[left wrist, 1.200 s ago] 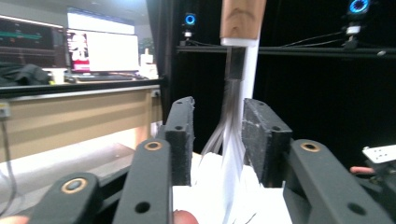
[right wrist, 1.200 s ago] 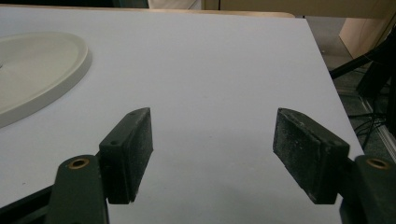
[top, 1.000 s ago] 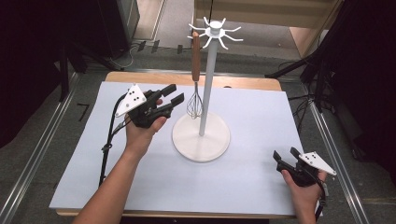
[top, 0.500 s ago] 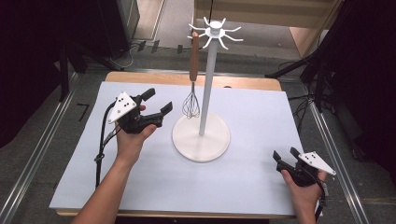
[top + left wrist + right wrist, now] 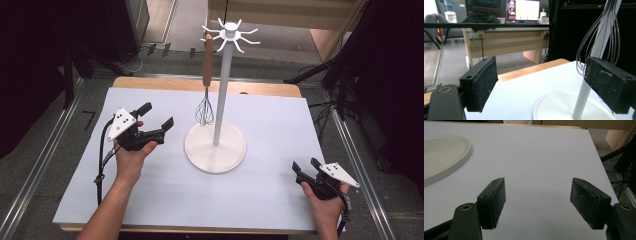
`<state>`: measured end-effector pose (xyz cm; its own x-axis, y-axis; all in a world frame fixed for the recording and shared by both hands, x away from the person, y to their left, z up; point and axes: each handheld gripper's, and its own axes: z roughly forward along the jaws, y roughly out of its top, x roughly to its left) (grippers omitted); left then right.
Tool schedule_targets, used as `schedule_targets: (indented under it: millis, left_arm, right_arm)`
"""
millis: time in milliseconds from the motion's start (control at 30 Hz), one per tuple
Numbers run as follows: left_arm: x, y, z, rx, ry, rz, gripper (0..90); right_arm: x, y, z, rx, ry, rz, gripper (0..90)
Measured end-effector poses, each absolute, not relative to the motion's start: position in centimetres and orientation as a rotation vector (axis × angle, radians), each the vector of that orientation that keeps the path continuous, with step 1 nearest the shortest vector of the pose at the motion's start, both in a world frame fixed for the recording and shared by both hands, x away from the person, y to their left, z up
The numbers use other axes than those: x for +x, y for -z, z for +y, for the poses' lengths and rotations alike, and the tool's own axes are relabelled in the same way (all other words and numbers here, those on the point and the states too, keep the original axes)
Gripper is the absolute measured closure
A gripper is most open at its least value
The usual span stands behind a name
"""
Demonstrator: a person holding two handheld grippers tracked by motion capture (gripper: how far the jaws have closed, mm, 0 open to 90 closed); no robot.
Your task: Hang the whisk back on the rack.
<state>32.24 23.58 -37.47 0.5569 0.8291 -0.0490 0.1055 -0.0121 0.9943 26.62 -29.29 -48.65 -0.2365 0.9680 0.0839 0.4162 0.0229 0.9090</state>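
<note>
Left claw (image 5: 156,116) wide, empty, near hanging whisk (image 5: 204,111), right claw (image 5: 306,165) wide, empty, over table (image 5: 280,115)

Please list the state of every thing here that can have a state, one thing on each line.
Whisk: hanging from a hook of the stand, wires down, held by no claw.
Stand: upright on the white sheet.
Left claw: open, empty, beside the whisk and not touching it.
Right claw: open, empty, low over the sheet near its right front corner.
</note>
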Motion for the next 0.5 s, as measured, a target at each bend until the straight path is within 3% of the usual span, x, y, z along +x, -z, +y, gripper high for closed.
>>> schedule_targets:
  millis: [100,200,500]
  left_arm:
    - [31.9,38.1,24.1,1.507,-0.710,0.861,12.2]
    - [31.6,38.7,24.7,1.510,-0.709,0.879,12.4]
    - [30.5,40.3,26.9,1.507,-0.718,0.942,13.3]
  right_arm:
    - [26.6,48.6,-29.3,1.417,-1.185,1.707,27.3]
    - [26.6,48.6,-29.3,1.428,-1.178,1.697,18.1]
    - [26.5,48.6,-29.2,1.417,-1.178,1.695,14.7]
